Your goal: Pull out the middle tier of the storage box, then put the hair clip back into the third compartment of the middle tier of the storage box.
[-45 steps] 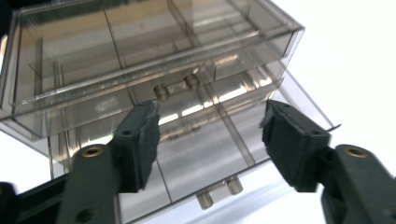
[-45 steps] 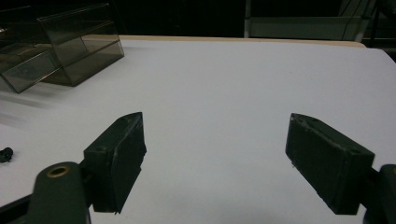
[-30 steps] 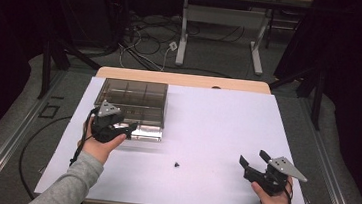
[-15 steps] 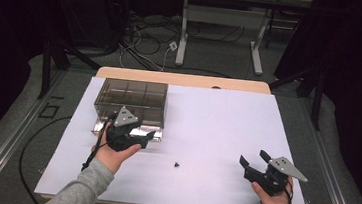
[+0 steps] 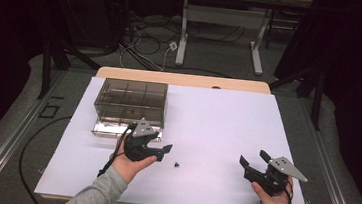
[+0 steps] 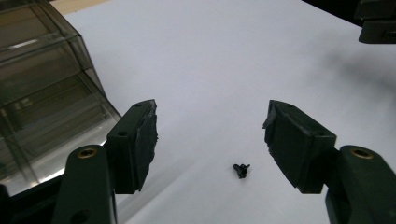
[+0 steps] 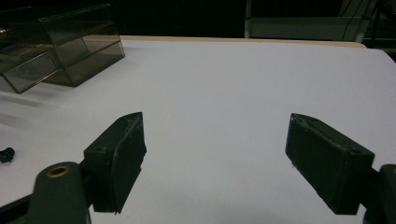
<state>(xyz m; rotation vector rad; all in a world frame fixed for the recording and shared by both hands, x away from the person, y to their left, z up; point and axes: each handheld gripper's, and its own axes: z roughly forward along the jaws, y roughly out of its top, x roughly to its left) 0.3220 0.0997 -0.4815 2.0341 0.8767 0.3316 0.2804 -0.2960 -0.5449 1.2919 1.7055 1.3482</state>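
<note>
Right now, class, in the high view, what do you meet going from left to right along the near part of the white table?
Left tool → small black screw → right tool.

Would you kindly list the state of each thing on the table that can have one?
Left gripper: open, jaws either side of the small black part, not touching it.
Right gripper: open, holding nothing.
Small black part: lying loose on the white table.
Smoky compartment box: on the table, lid state unclear.
</note>
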